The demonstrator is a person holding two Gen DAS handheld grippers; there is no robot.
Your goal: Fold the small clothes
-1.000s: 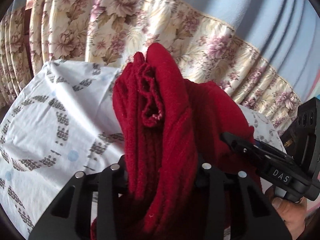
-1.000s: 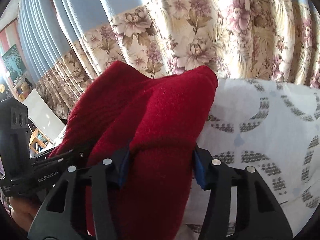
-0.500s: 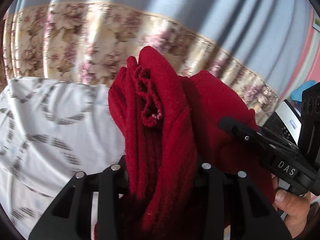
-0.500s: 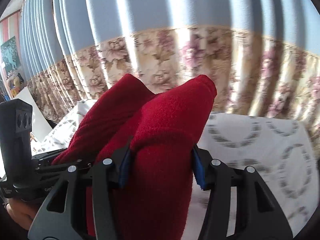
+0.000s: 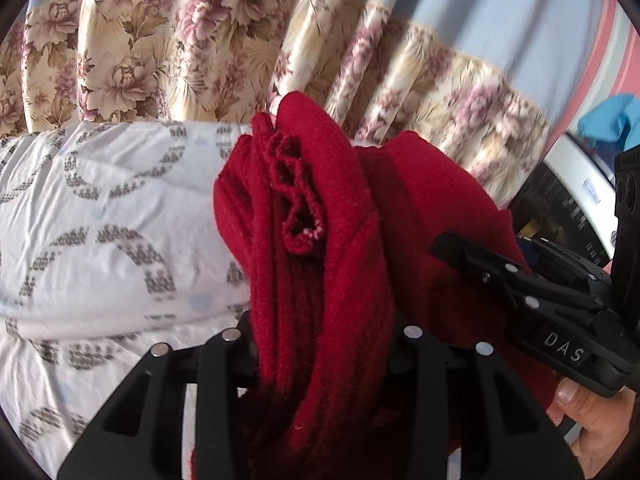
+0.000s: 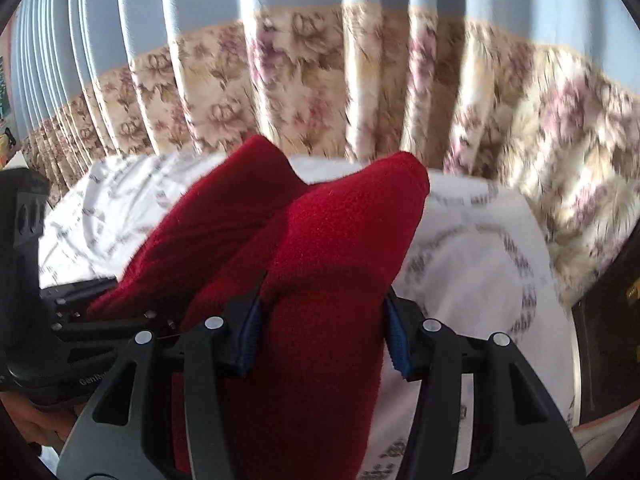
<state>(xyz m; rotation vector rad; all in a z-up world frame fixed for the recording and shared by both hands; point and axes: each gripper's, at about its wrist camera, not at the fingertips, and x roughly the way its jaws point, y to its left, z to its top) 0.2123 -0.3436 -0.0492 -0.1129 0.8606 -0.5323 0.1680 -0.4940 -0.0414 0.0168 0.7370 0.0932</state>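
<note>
Above the patterned sheet (image 5: 100, 208), with the flowered curtain (image 5: 160, 52) hanging behind it, we carry a bunched red garment (image 5: 320, 248) between two handheld grippers. None of the cloth we can see rests on the sheet; it stands up in folds over both sets of jaws, gathered thick enough, we judge, to be a piece already doubled over and on its way to be laid down. Beside the sheet's right side in the left camera, the right gripper (image 6: 322, 332) pinches one rounded fold between its blue pads (image 6: 249, 338), jaws pressed into the fleece. Nearer the sheet's middle, the left gripper (image 5: 320, 336) clamps a thicker bundle with a scalloped knit edge (image 5: 296, 204) showing at the top. Held side by side, the two grips keep the layers from slipping apart. Below the right gripper, part of a hand (image 5: 592, 428) shows on its handle.
</note>
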